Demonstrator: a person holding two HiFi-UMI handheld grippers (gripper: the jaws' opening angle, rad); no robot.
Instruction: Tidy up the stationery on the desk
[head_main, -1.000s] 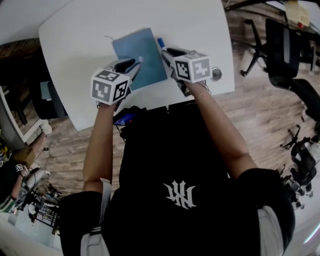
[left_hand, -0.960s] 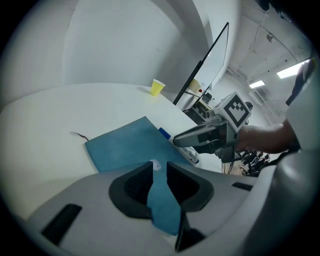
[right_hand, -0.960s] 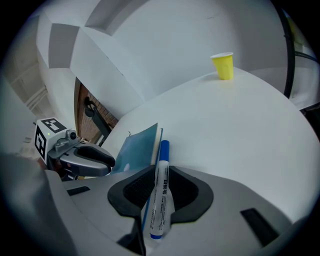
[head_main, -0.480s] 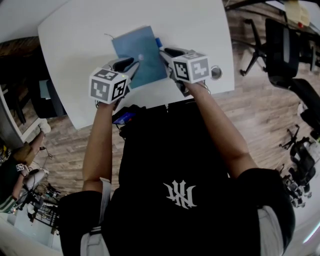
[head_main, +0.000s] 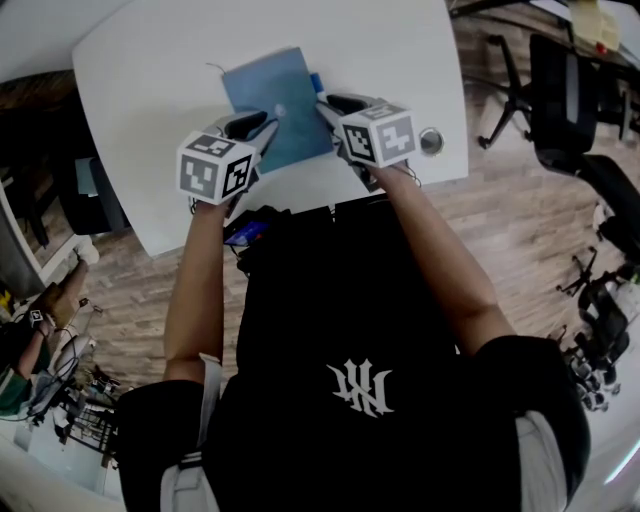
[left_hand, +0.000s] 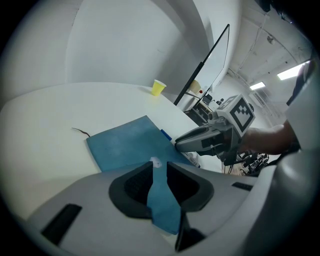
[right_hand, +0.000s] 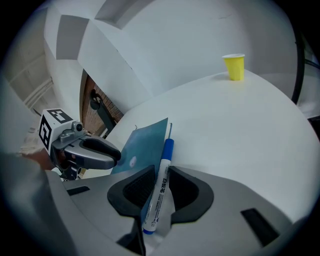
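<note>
Two tools meet at the blue notebook (head_main: 265, 90) lying on the white tabletop (head_main: 150, 90): the left tool (left_hand: 159, 167) pinches its near edge, the right tool (right_hand: 159, 172) clamps a blue-capped marker (right_hand: 166, 150) beside its right edge.

A white desk (head_main: 140, 90) with rounded corners stands on a floor (head_main: 520, 215) of grey-brown wood planks. To its right is a black office chair (head_main: 560, 80), with more wheeled chair bases (head_main: 582, 277) further along the floor. The walls (left_hand: 125, 45) beyond the desk are plain white, and a bright strip light (left_hand: 292, 72) glows on the ceiling.
</note>
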